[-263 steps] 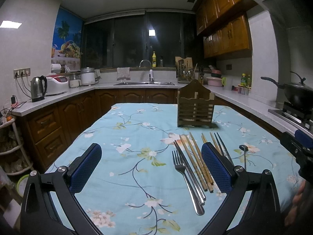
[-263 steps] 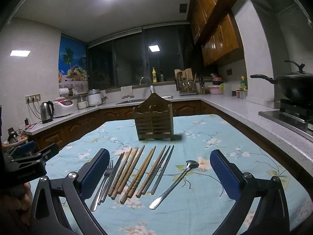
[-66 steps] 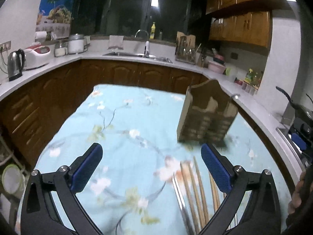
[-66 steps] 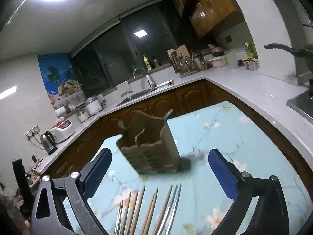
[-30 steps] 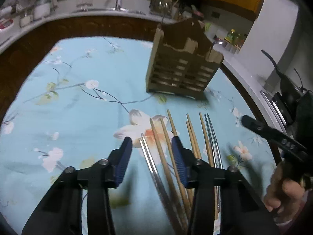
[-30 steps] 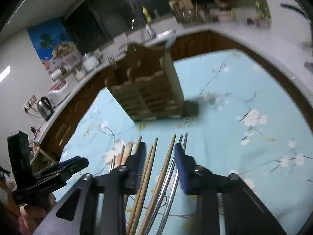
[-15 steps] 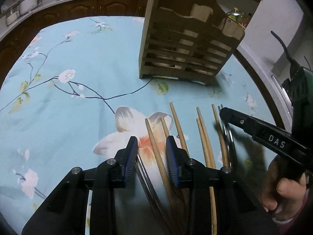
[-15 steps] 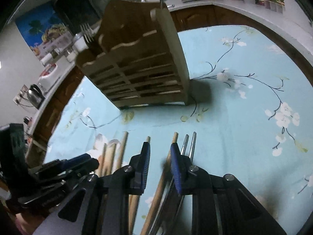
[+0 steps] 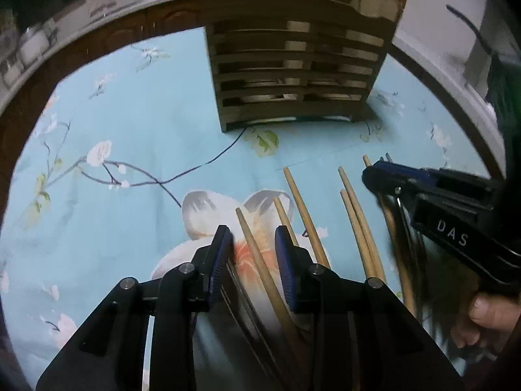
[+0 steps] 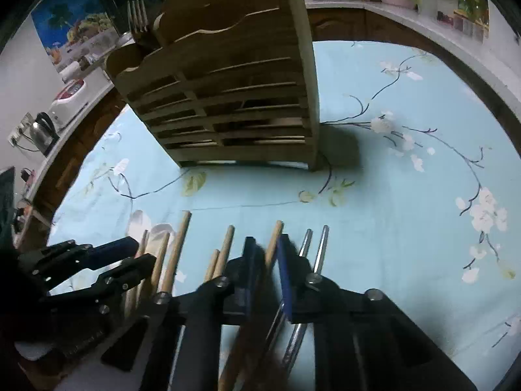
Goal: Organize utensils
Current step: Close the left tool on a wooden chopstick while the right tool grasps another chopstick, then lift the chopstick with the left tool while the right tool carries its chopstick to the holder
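A surface (image 9: 136,137) draped in a pale blue floral cloth carries all the objects shown. A slatted wooden utensil holder (image 9: 293,65) stands upright at its far side; in the right wrist view a fork (image 10: 136,16) stands tines-up in the holder's left-hand compartment. Nearer the cameras, wooden chopsticks (image 9: 358,215) lie side by side, their tips towards the holder, with a pair of metal chopsticks (image 10: 317,244) at the right end of the row. The left hand-held gripper (image 9: 252,247), at the left end of the row, has just been closing; its blue pads stand narrowly apart on either side of one wooden chopstick (image 9: 257,251), not yet pressing on it, and a dark metal utensil lies just beside the left pad. The right hand-held gripper (image 10: 267,251) has likewise just been closing; its jaws are almost together around a single wooden chopstick (image 10: 272,244) next to the metal pair, though actual contact of pads and stick cannot be told. A person's hand (image 9: 488,319) grasps the right hand-held gripper's body at the lower right of the left wrist view.
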Demonstrator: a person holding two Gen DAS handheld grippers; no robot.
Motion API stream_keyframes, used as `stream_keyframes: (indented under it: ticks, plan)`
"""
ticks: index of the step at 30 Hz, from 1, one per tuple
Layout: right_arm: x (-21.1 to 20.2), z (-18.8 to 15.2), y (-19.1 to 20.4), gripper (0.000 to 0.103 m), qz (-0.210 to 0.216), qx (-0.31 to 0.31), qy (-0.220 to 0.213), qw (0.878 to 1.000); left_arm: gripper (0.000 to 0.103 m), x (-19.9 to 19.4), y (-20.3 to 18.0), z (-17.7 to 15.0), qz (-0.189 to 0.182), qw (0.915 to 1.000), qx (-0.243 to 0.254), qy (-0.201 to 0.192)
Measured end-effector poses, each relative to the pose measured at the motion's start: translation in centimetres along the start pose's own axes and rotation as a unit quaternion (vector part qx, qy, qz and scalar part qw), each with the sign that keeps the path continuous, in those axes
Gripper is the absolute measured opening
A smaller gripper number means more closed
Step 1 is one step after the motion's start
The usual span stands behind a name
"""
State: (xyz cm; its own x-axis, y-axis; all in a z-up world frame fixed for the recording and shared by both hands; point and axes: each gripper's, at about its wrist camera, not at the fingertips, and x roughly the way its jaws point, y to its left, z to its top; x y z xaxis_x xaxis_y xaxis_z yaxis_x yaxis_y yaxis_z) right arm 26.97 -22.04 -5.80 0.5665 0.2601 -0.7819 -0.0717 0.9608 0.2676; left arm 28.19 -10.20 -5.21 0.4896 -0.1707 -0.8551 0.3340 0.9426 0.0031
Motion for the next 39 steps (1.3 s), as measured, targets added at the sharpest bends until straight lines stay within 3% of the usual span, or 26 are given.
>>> stream_keyframes:
  ticks: [3, 8, 20, 30, 39]
  plan:
    - [-0.1, 0.0, -0.1, 0.009, -0.001, 0.006, -0.003, 1.000, 0.009, 0.1, -0.3, 0.3, 0.004, 1.0000, 0.003, -0.004]
    - [-0.9, -0.1, -1.1, 0.006, 0.035, 0.051, -0.006, 0.998, 0.005, -0.6, -0.1, 0.1, -0.012, 0.9998, -0.009, -0.008]
    - [-9.8, -1.0, -0.3, 0.005, 0.095, 0.058, -0.086, 0.990, 0.004, -10.6, 2.3, -1.6, -0.112, 0.9873, -0.059, -0.096]
    - [-16.9, -1.1, 0.5, 0.005, 0.109, 0.034, -0.146, 0.983, 0.004, -18.3, 3.1, -3.3, -0.141, 0.9745, -0.070, -0.160]
    - [-21.5, 0.0, 1.1, 0.005, 0.098, 0.017, -0.207, 0.973, 0.004, -22.2, 4.1, -2.6, -0.141, 0.9619, -0.074, -0.222]
